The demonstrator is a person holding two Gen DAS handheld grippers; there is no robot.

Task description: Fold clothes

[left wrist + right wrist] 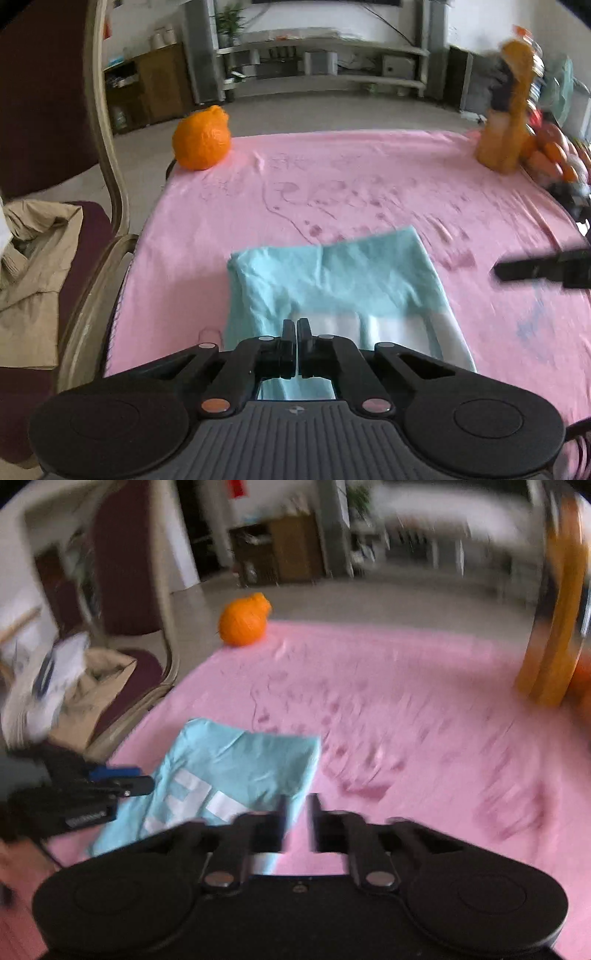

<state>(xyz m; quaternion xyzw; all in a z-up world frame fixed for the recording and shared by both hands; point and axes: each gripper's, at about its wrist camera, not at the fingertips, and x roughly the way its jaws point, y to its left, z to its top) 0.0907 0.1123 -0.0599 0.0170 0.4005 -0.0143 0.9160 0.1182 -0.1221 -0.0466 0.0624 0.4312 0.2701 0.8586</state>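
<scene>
- While my left gripper sits low over the near edge of the light-blue T-shirt, its fingers are pressed together; I can't tell whether any cloth is pinched between the tips or they're just closed above it.
- The T-shirt lies folded on the pink sheet, near side of the table, towards the left edge, white print facing up.
- My right gripper hangs just beside the shirt's right edge, fingers a narrow gap apart, nothing between them. Right wrist view is smeared, so I'm judging its position loosely.
- Risk 1: if the left tips have only the top layer, lifting peels the fold open instead of carrying the whole stack.
- Risk 2: the tips could grab the pink sheet along with the shirt. A pull then drags the sheet and everything on it.
- Risk 3: the orange fruit sits at the far-left corner, close to the edge. A sheet tug likely rolls it off.
- Risk 4: the tall orange bottle stands at the far right next to a fruit pile. Same tug, or a wide right-hand swing, could tip it.
- Risk 5: the shirt is close to the table's left edge by the chair; a leftward fold could slide it off.
</scene>
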